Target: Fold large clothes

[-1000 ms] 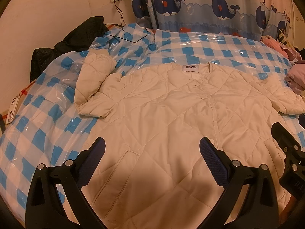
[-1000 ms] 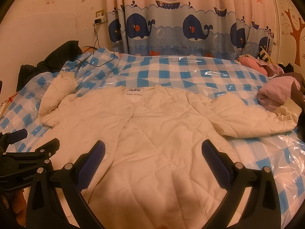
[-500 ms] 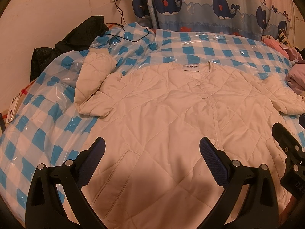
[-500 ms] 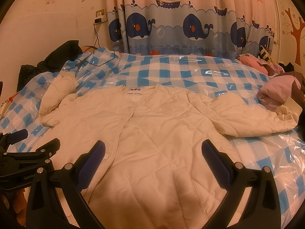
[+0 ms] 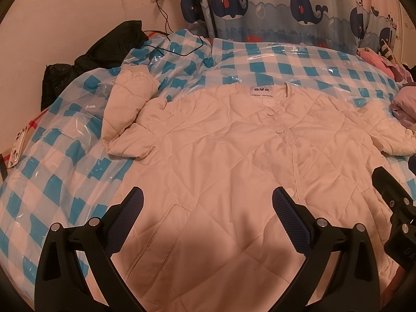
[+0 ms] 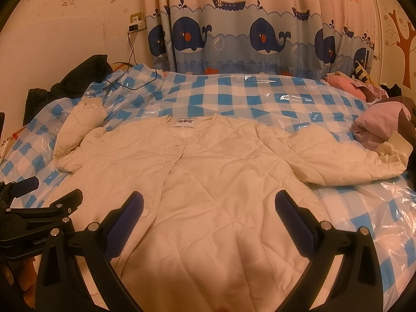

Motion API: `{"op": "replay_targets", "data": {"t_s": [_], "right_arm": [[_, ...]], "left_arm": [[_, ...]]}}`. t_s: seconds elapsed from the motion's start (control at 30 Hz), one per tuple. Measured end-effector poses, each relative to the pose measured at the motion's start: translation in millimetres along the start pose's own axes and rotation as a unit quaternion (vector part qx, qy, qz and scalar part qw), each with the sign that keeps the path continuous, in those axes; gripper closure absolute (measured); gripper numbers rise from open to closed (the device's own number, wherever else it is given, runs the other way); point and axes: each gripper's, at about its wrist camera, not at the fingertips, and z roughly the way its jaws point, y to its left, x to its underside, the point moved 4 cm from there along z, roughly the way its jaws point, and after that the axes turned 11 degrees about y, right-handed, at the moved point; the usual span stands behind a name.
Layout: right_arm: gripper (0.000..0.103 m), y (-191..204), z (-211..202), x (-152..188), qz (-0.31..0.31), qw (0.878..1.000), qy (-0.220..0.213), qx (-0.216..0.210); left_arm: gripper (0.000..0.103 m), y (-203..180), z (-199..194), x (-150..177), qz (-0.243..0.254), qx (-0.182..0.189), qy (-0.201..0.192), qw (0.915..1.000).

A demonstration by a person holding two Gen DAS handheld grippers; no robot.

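A cream quilted jacket (image 5: 234, 161) lies face up and buttoned on the bed, collar label away from me. Its left sleeve (image 5: 127, 109) is bent upward, and its right sleeve (image 6: 338, 161) lies out to the right. My left gripper (image 5: 208, 208) is open and empty, hovering over the jacket's lower left part. My right gripper (image 6: 208, 210) is open and empty over the lower right part. The left gripper also shows at the left edge of the right wrist view (image 6: 33, 213). The right gripper shows at the right edge of the left wrist view (image 5: 392, 202).
A blue-and-white checked plastic sheet (image 6: 234, 96) covers the bed. A black garment (image 5: 104, 49) and a charging cable (image 5: 179, 49) lie at the back left. A phone (image 5: 18, 148) lies at the left edge. Pink and purple clothes (image 6: 377, 122) are piled at the right. Whale curtains (image 6: 247, 26) hang behind.
Both grippers have drifted slightly; the view has barely shifted. The jacket has not moved and both grippers stay open.
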Motion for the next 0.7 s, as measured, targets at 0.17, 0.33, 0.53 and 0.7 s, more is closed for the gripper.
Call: {"op": "replay_targets", "data": {"t_s": [0.17,0.33,0.53,0.7], "right_arm": [[0.005,1.0,0.1,0.1,0.001,1.000,0.000,-0.001],[0.005,-0.8,0.2,-0.2,0.001,1.000,0.000,-0.001],[0.005,-2.0,0.3,-0.8,0.001,1.000,0.001,-0.001],[0.005,0.3,0.8,0.1,0.004,1.000,0.004,-0.005]], "left_arm": [[0.008,0.1,0.0,-0.1,0.000,0.000,0.000,1.0000],[0.008,0.1,0.2,-0.3,0.000,0.000,0.001,1.0000],[0.008,-0.1,0.0,-0.4,0.000,0.001,0.001,1.0000],[0.008,-0.1,0.1,-0.6,0.000,0.001,0.001,1.0000]]}}
